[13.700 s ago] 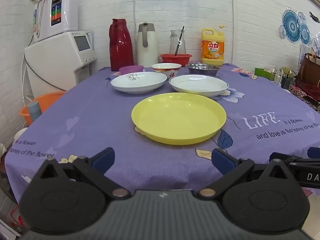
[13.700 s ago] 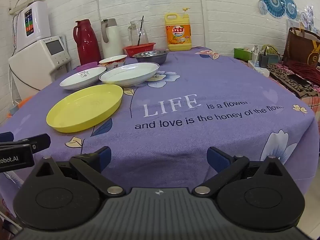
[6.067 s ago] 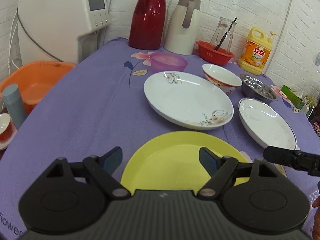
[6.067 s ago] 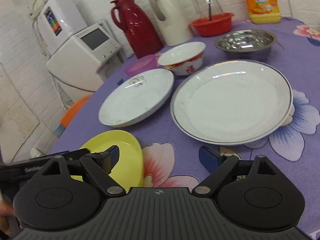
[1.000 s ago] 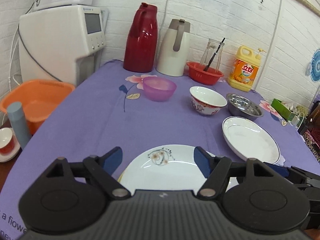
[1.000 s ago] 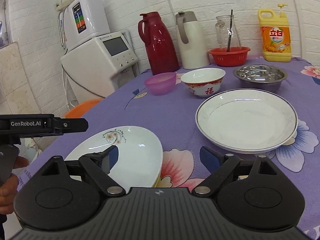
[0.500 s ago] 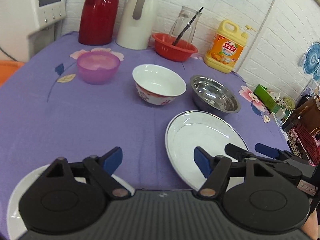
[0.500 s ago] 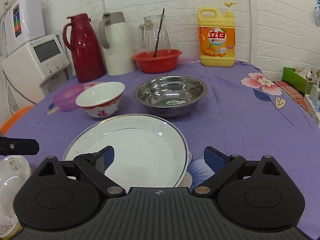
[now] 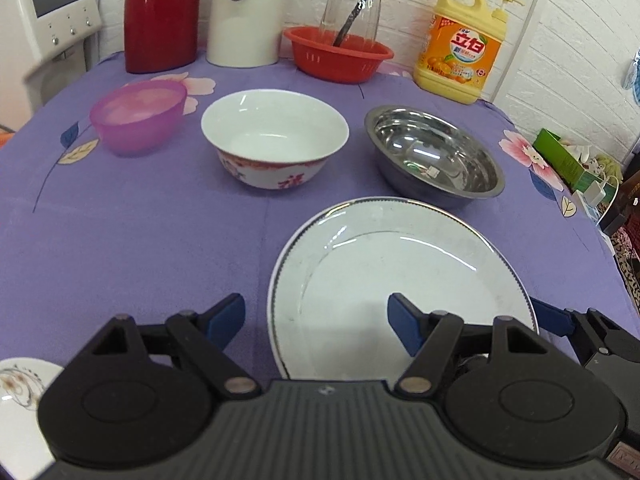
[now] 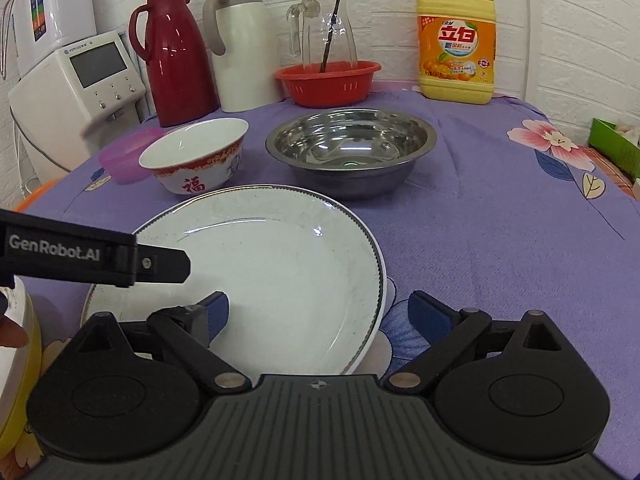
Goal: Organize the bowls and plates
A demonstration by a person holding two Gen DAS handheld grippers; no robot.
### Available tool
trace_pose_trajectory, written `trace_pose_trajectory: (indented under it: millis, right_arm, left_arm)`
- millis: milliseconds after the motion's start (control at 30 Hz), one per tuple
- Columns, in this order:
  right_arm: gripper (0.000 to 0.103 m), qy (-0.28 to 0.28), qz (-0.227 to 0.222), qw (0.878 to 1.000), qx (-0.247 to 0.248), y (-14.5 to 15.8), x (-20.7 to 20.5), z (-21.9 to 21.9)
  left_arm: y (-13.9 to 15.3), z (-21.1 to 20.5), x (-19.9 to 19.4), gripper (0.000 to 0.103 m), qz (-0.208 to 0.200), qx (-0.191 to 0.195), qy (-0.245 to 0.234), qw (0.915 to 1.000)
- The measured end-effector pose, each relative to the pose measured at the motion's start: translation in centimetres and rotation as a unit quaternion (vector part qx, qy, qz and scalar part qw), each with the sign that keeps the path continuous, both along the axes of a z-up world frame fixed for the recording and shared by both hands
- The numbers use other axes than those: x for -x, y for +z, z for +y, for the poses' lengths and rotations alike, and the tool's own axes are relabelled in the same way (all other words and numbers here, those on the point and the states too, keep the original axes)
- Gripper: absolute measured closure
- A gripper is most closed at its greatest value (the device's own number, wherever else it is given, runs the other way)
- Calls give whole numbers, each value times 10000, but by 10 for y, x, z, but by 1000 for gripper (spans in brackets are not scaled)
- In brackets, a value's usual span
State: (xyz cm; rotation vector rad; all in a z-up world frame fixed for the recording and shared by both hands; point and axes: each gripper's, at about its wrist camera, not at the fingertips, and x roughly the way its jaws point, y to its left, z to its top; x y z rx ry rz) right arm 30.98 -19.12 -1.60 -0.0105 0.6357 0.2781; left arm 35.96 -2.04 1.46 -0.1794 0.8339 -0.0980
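Observation:
A white plate with a dark rim line (image 9: pixel 396 280) (image 10: pixel 272 268) lies on the purple tablecloth between both grippers. My left gripper (image 9: pixel 316 320) is open, its fingers straddling the plate's near left rim. My right gripper (image 10: pixel 318 312) is open, straddling its near right rim. Behind stand a white bowl with red pattern (image 9: pixel 274 138) (image 10: pixel 196 156), a steel bowl (image 9: pixel 436 152) (image 10: pixel 350 146) and a pink bowl (image 9: pixel 138 116) (image 10: pixel 126 156). The floral plate (image 9: pixel 16 392) on the yellow plate (image 10: pixel 22 364) sits at the left edge.
A red thermos (image 9: pixel 158 12), a white thermos (image 9: pixel 246 8), a red basket with a glass jug (image 9: pixel 340 54) and a yellow detergent bottle (image 9: pixel 460 46) line the back wall. A white appliance (image 10: pixel 76 80) stands at the left. A green box (image 9: pixel 560 160) sits at the right.
Both grippers have moved forward and down to the rimmed white plate, which now lies between their open fingers. The floral plate has slid out to the left edge of view.

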Motion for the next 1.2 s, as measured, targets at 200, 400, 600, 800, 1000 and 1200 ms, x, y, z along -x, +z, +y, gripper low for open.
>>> trace_pose_trajectory:
  millis: [200, 400, 600, 800, 1000, 1200]
  right_arm:
    - [0, 35, -16, 9999, 106, -1, 1, 3]
    - [0, 50, 0, 10000, 72, -1, 7, -3]
    - [0, 136, -48, 9998, 101, -2, 8, 4]
    - [0, 256, -167, 9995, 8, 0, 12, 7]
    - [0, 124, -268, 9995, -61, 3, 15, 6]
    - [0, 28, -436, 9990, -34, 6, 17, 5]
  left_arm:
    - [-6, -11, -2, 32, -14, -331, -35, 9994]
    - [-6, -9, 3, 33, -37, -288, -88, 9995]
    - [-8, -26, 8, 37, -259, -491, -222, 9982]
    - [-7, -24, 7, 41, -238, -440, -153, 9986]
    - [-2, -25, 6, 42, -263, -408, -207, 9986]
    - [2, -29, 5, 42, -310, -415, -267, 9983]
